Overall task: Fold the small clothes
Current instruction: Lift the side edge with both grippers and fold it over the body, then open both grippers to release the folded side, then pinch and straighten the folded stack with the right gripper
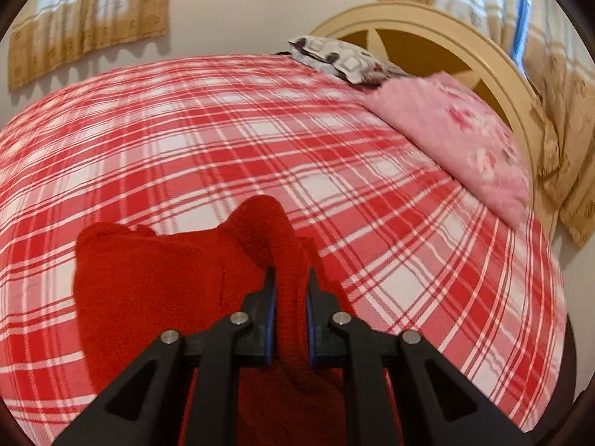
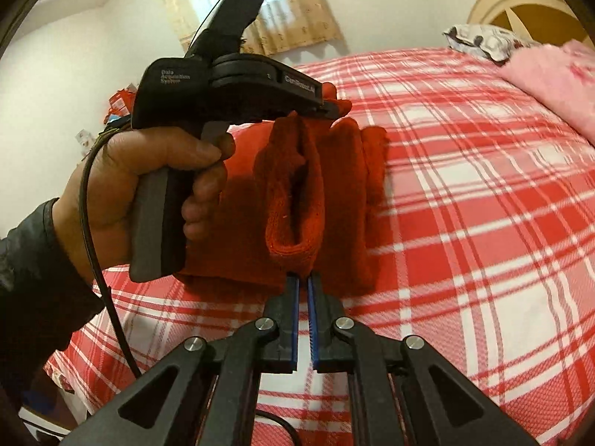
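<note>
Right claw and left claw pinch the red garment — stretched lengthwise between them.

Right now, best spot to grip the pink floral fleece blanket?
Take the pink floral fleece blanket by its near corner, the one toward the edge of the red plaid bedspread, coming from the bed's open side. It lies flat against the cream wooden headboard, so that far edge is blocked; the corner probably lifts easiest.

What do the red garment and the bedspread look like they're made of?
Red garment: looks like a thick knit, maybe wool or acrylic; ribbed stitches and a fuzzy matte surface show at its gripped edge. Bedspread: seems a thin woven cotton-type cloth, matte, with a fine weave texture and a red and white plaid pattern.
</note>
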`<state>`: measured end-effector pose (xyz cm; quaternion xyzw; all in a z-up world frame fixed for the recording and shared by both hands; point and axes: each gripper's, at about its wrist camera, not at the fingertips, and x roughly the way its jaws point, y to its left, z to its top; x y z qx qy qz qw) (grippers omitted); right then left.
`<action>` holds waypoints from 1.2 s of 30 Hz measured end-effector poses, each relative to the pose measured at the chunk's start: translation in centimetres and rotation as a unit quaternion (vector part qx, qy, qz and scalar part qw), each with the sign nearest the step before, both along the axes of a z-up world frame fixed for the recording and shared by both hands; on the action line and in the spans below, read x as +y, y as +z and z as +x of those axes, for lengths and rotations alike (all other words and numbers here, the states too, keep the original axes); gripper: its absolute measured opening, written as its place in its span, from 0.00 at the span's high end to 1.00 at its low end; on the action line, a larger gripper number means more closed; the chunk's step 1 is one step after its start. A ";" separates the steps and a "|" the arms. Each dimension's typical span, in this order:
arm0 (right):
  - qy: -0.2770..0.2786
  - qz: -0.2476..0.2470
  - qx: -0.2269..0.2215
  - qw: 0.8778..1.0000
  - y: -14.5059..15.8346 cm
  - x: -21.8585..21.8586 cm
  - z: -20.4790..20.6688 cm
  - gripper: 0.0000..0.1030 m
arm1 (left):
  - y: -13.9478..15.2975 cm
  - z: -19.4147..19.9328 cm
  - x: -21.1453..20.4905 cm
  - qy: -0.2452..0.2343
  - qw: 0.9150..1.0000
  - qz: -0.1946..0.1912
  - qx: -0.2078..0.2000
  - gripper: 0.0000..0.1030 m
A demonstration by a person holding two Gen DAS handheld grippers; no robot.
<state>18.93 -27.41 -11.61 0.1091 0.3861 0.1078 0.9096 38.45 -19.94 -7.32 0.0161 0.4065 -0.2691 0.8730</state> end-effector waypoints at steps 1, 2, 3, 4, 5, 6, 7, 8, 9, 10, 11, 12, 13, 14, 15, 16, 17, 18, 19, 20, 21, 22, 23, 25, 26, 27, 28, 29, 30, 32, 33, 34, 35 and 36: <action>-0.005 0.008 0.005 1.000 -0.2 -0.4 0.0 0.96 | -0.2 -0.1 -0.6 -0.005 1.000 0.009 -0.006 0.87; -0.009 0.012 0.009 1.000 -0.4 -0.7 -0.1 0.96 | -0.4 -0.3 -1.0 -0.009 1.000 0.017 -0.010 0.87; -0.013 0.015 0.011 1.000 -0.6 -1.0 -0.1 0.97 | -0.6 -0.4 -1.5 -0.014 1.000 0.023 -0.014 0.87; -0.019 0.014 0.014 1.000 -0.8 -1.3 -0.2 1.00 | -0.8 -0.6 -1.8 -0.018 0.999 0.027 -0.018 0.86; -0.029 0.012 0.019 0.999 -1.0 -1.8 -0.3 1.00 | -0.8 -0.8 -2.0 -0.022 0.999 0.028 -0.022 0.85; -0.032 0.017 0.023 0.999 -1.3 -2.3 -0.3 1.00 | -0.8 -1.0 -2.1 -0.028 0.999 0.027 -0.027 0.84; -0.032 0.030 0.032 0.999 -1.6 -2.9 -0.4 1.00 | -0.7 -1.3 -2.2 -0.036 0.999 0.026 -0.030 0.81; -0.030 0.038 0.035 0.998 -1.8 -3.1 -0.4 1.00 | -0.4 -1.7 -2.1 -0.039 0.998 0.027 -0.038 0.80; -0.026 0.046 0.037 0.998 -1.9 -3.3 -0.4 1.00 | -0.1 -2.1 -1.8 -0.040 0.998 0.029 -0.047 0.77; -0.026 0.055 0.036 0.997 -1.9 -3.6 -0.5 1.00 | 0.4 -2.6 -1.4 -0.039 0.997 0.032 -0.056 0.65; -0.031 0.066 0.032 0.997 -1.8 -4.0 -0.6 1.00 | 0.9 -3.3 -0.8 -0.040 0.996 0.028 -0.071 0.51; -0.029 0.068 0.029 0.997 -1.7 -4.0 -0.6 0.98 | 1.5 -4.2 0.2 -0.040 0.995 0.023 -0.089 0.45; -0.025 0.068 0.021 0.997 -1.3 -3.9 -0.7 0.90 | 1.8 -4.7 0.8 -0.038 0.994 0.025 -0.104 0.32; -0.026 0.066 0.005 0.997 -0.8 -3.8 -0.9 0.64 | 2.0 -5.5 1.8 -0.029 0.991 0.032 -0.123 0.23; -0.027 0.063 -0.007 0.998 -0.4 -3.7 -1.0 0.49 | 2.2 -6.4 3.2 -0.017 0.989 0.035 -0.141 0.20; -0.028 0.062 -0.018 0.997 -0.1 -3.7 -1.1 0.35 | 2.2 -7.1 4.6 -0.010 0.988 0.033 -0.151 0.17; -0.031 0.070 -0.032 0.997 0.5 -3.8 -1.1 0.35 | 2.0 -7.7 5.9 -0.001 0.987 0.034 -0.154 0.12; -0.034 0.074 -0.036 0.996 1.0 -3.9 -0.5 0.35 | 1.7 -8.2 7.3 0.015 0.987 0.038 -0.156 0.10; -0.037 0.073 -0.034 0.996 1.3 -3.9 0.0 0.35 | 1.2 -8.6 8.9 0.033 0.986 0.038 -0.157 0.08; -0.042 0.069 -0.029 0.996 1.7 -3.8 1.1 0.35 | 0.7 -8.9 10.1 0.044 0.986 0.036 -0.156 0.08; -0.044 0.073 -0.029 0.996 2.0 -3.9 2.0 0.35 | 0.1 -9.1 11.0 0.057 0.986 0.036 -0.153 0.08; -0.043 0.081 -0.029 0.995 2.3 -3.9 3.1 0.36 | -0.6 -9.0 11.7 0.068 0.987 0.036 -0.144 0.08; -0.036 0.085 -0.021 0.996 2.5 -3.7 4.6 0.38 | -1.2 -8.8 12.2 0.075 0.988 0.034 -0.132 0.08; -0.037 0.079 -0.006 0.996 2.6 -3.4 7.2 0.46 | -2.5 -8.3 13.1 0.090 0.990 0.027 -0.104 0.08; -0.038 0.080 0.002 0.996 2.4 -3.3 8.6 0.49 | -2.9 -8.3 13.3 0.093 0.991 0.019 -0.098 0.07; -0.036 0.083 0.011 0.996 2.1 -3.2 9.6 0.50 | -3.2 -8.3 13.3 0.095 0.991 0.013 -0.095 0.07; -0.027 0.091 0.041 0.995 1.3 -3.0 11.4 0.56 | -3.3 -8.6 13.2 0.097 0.991 0.010 -0.094 0.07; -0.026 0.102 0.055 0.993 0.7 -3.0 12.1 0.70 | -3.3 -8.7 13.2 0.096 0.991 0.004 -0.093 0.07; -0.027 0.109 0.060 0.992 0.4 -3.0 12.4 0.81 | -3.3 -8.7 13.0 0.094 0.991 0.002 -0.093 0.07; -0.033 0.080 0.056 0.995 0.6 -2.7 12.5 0.92 | -3.5 -8.9 12.6 0.088 0.992 0.003 -0.093 0.05; -0.039 0.074 0.049 0.995 1.0 -2.8 12.2 0.92 | -3.6 -9.0 12.4 0.084 0.992 0.007 -0.093 0.05; -0.044 0.073 0.044 0.995 1.2 -3.1 12.0 0.93 | -3.6 -9.0 12.2 0.080 0.992 0.008 -0.094 0.05; -0.057 0.070 0.037 0.995 1.6 -3.7 11.7 0.93 | -3.6 -9.1 12.2 0.077 0.993 0.008 -0.093 0.04; -0.066 0.069 0.035 0.995 1.8 -4.3 11.7 0.93 | -3.7 -9.0 12.0 0.075 0.993 0.011 -0.090 0.03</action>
